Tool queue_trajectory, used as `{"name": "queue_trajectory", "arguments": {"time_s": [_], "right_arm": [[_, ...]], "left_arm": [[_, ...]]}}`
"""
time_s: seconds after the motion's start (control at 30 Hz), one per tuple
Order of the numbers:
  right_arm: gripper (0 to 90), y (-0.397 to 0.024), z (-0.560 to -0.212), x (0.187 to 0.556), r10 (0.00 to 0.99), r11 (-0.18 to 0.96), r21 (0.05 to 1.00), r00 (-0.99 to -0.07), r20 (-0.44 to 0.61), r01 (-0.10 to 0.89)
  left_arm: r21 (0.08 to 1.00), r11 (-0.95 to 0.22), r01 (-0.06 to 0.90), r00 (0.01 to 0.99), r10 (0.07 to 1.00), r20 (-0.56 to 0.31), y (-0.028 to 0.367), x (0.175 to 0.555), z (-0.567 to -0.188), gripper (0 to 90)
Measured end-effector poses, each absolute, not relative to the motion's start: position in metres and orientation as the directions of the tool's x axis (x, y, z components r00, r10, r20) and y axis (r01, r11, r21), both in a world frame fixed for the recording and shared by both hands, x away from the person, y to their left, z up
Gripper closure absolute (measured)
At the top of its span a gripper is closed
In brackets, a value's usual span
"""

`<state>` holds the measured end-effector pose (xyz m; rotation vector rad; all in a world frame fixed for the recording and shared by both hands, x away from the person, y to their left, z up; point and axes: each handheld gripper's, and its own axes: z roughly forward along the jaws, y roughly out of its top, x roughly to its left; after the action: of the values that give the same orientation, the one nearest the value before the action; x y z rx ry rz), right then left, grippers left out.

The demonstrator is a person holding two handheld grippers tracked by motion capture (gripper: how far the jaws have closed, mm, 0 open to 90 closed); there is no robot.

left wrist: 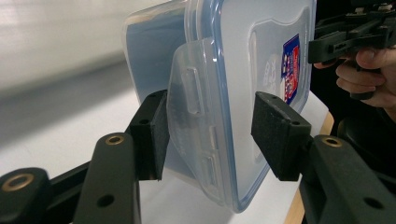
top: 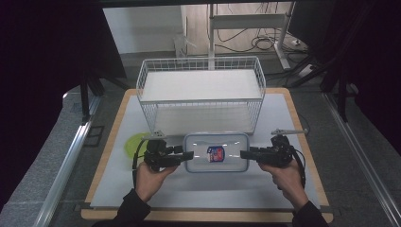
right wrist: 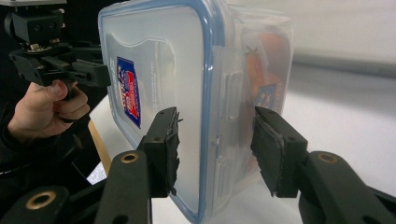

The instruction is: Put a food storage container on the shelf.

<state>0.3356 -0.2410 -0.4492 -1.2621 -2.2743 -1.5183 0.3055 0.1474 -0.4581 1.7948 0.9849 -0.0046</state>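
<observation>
In the high view, a clear rectangular plastic container with a blue-rimmed lid [top: 216, 152] is sitting just in front of the white wire basket [top: 201, 92], the left gripper [top: 189, 155] and right gripper [top: 244, 154] meeting its two short ends. Nothing is lifted yet, so moving it looks still ahead.

In the left gripper view, the jaws are straddling the side latch [left wrist: 198, 121], apart, not pinching.

In the right gripper view, the jaws are likewise bracketing a latch [right wrist: 229, 107], unclosed. The red-and-blue label [right wrist: 128, 91] is too blurred to read.

A red-and-blue label [right wrist: 129, 91] is showing on the lid of the clear rectangular plastic container with the blue seal [top: 216, 152]. Its print is staying too small and blurred to read.
</observation>
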Motion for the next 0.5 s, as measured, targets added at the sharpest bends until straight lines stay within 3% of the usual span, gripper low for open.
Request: {"name": "queue_trajectory", "arguments": {"time_s": [0.5], "right_arm": [[52.3, -0.228, -0.402, 0.362, 0.543, 0.107, 0.744, -0.665, 0.512, 0.660]], "left_arm": [[0.806, -0.108, 0.582, 0.667, 0.630, -0.397, 0.160, 0.327, -0.405, 47.9]]}}
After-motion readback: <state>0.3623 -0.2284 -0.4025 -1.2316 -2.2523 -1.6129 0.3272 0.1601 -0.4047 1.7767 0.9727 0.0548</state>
